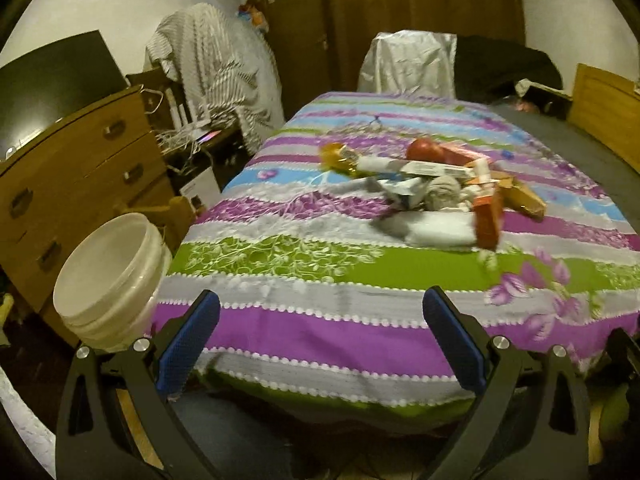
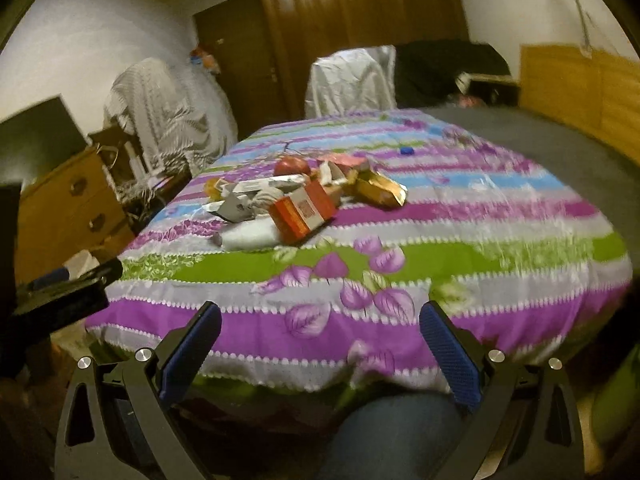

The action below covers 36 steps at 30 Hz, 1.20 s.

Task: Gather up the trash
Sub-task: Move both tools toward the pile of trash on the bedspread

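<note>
A heap of trash (image 1: 432,188) lies mid-bed on the striped floral cover (image 1: 320,320): an orange carton (image 1: 488,216), a white wrapper (image 1: 436,230), a gold packet (image 1: 524,200), a red round item (image 1: 426,150) and tubes. The right wrist view shows the same heap (image 2: 304,200) with the orange carton (image 2: 302,212) in front. A white bucket (image 1: 110,280) stands at the bed's near left corner. My left gripper (image 1: 320,312) is open and empty at the bed's near edge, well short of the heap. My right gripper (image 2: 320,320) is open and empty too.
A wooden chest of drawers (image 1: 72,192) stands left of the bed, with cables and a draped chair (image 1: 208,64) behind it. A covered chair (image 1: 408,60) sits past the bed's far end and a wooden headboard (image 1: 604,108) on the right. A knee in jeans (image 2: 392,436) shows below.
</note>
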Each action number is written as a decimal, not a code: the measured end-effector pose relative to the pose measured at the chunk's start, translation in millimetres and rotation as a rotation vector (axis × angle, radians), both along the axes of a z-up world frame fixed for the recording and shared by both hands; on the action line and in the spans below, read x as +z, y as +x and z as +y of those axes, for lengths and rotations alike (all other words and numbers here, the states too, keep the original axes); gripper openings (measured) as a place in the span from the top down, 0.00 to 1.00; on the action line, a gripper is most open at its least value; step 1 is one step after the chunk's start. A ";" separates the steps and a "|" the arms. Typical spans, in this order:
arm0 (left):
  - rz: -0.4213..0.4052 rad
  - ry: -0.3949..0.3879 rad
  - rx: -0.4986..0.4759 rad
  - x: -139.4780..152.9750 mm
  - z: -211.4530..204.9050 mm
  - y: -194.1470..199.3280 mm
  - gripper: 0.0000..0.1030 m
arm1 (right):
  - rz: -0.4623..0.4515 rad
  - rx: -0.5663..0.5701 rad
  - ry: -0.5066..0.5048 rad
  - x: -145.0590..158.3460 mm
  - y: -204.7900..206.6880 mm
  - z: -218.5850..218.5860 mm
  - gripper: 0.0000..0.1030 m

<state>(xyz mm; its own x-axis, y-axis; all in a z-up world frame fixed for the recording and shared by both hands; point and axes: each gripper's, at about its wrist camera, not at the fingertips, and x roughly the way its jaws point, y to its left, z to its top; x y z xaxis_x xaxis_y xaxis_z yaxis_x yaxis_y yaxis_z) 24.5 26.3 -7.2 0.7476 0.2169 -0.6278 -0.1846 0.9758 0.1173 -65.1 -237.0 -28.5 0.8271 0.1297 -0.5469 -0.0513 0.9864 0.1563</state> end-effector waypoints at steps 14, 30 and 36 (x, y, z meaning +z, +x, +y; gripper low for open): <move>0.006 0.035 0.023 -3.8 3.0 11.8 0.05 | 0.000 -0.009 -0.001 6.2 31.0 1.1 0.04; 0.039 0.053 0.027 -17.1 3.4 21.2 0.05 | 0.016 0.017 -0.010 -3.4 54.1 10.1 0.04; 0.049 0.055 0.028 -20.9 3.8 25.5 0.05 | 0.021 0.019 -0.011 -4.9 63.4 13.1 0.04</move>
